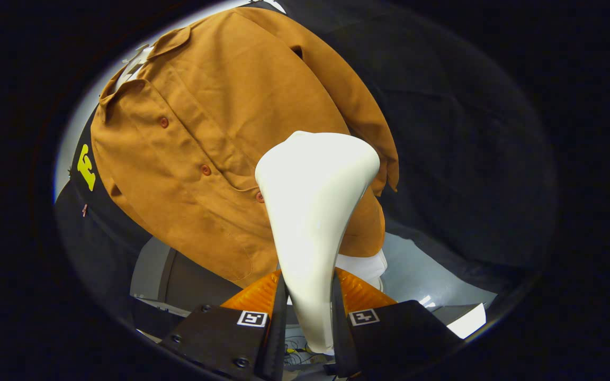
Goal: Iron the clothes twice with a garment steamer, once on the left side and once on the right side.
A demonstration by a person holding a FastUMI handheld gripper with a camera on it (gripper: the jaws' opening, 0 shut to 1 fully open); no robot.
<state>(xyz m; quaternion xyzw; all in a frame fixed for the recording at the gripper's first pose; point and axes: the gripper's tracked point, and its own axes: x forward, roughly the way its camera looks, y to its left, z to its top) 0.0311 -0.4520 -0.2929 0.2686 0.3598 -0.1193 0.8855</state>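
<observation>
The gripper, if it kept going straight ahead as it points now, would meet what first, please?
The gripper is shut on the white steamer, whose head would likely meet the brown shirt first; the remaining gap is unclear.

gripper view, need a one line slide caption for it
Gripper shut on white garment steamer, head raised at brown button-front shirt hanging beyond the fingers.
</observation>
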